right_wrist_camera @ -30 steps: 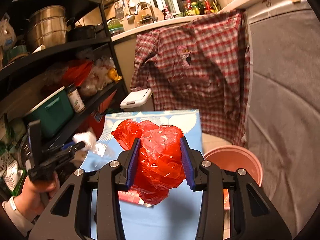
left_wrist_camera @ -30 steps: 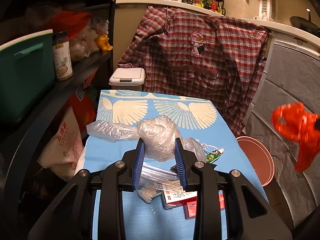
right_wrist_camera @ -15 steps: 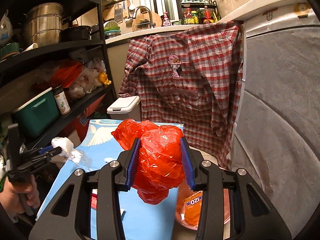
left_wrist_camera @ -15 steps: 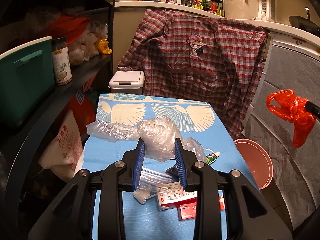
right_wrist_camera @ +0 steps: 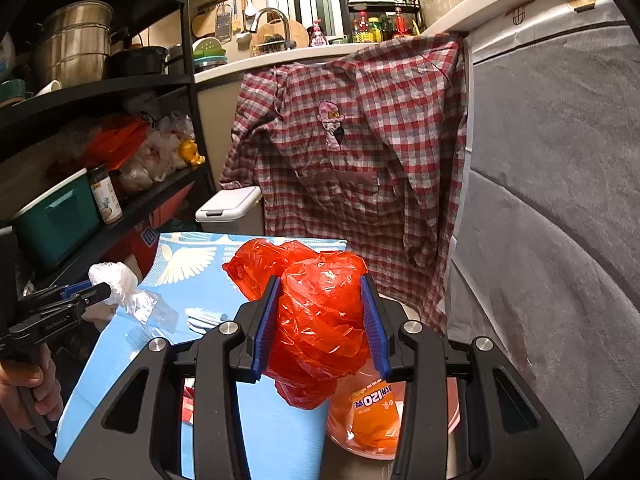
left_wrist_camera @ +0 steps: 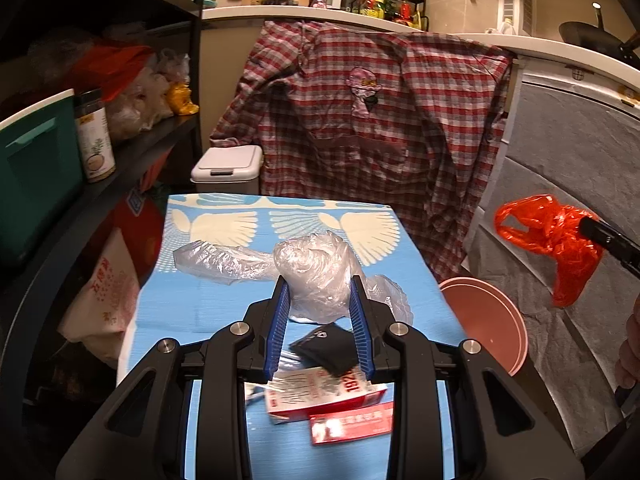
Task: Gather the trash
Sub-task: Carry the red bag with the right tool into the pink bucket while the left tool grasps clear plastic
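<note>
Hanging over the counter edge at the back, a red plaid shirt covers most of the rear wall, with a dark shelving unit of pots, bags and a green bin standing to its left and a grey padded panel to its right. Below the shirt lies the blue patterned table mat, with a white lidded bin beyond its far edge. A pink bucket sits on the floor just beside the mat's right edge; the right wrist view shows an orange printed wrapper inside it. The right gripper has its blue pads pressed against both sides of a crumpled red plastic bag, which is held in the air above the near right corner of the mat and the bucket rim; in the left wrist view this bag hangs clear of the mat, above the bucket. The left gripper is clamped on a wad of clear plastic bag, lifted off the mat. A second clear plastic bag lies flat on the mat behind it, to the left. Near the front of the mat rest a red and white carton, a smaller red packet touching it, and a small black object on top of the carton.
</note>
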### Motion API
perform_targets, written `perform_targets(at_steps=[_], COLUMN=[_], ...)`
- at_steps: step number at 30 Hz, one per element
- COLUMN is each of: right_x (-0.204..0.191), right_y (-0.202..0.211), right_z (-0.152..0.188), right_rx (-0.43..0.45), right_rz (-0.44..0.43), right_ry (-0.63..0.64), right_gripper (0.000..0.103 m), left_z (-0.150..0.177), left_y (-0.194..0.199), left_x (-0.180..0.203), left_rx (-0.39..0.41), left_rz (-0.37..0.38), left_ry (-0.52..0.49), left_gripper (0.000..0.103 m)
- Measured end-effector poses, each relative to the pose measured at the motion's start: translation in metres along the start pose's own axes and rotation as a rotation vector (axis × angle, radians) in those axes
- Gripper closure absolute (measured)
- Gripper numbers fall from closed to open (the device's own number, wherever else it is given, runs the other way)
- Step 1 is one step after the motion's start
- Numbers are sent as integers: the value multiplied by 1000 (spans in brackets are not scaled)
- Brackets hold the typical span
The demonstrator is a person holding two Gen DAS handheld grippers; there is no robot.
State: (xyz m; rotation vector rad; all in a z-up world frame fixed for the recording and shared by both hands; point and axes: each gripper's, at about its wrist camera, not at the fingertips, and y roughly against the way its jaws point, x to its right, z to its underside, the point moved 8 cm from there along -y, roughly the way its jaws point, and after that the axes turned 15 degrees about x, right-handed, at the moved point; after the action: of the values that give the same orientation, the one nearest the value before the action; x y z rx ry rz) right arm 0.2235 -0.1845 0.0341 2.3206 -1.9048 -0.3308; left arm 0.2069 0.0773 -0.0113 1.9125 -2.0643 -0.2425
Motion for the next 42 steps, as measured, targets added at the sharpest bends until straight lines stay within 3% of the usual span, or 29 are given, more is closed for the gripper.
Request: perform_targets(at_steps=[16,42], right_x=[38,95], right_y=[-11,-44], right_z=[10,40], right_rx=[-48,-147], right_rz=[72,158], right_ry=[-18,-68], right_gripper=[63,62], left_z=[7,46], left_y=[-17,-67], left_x=[71,197], left_rx=[-30,-119], left_rz=[78,255], left_ry=[-29,-97], left_gripper=[73,73])
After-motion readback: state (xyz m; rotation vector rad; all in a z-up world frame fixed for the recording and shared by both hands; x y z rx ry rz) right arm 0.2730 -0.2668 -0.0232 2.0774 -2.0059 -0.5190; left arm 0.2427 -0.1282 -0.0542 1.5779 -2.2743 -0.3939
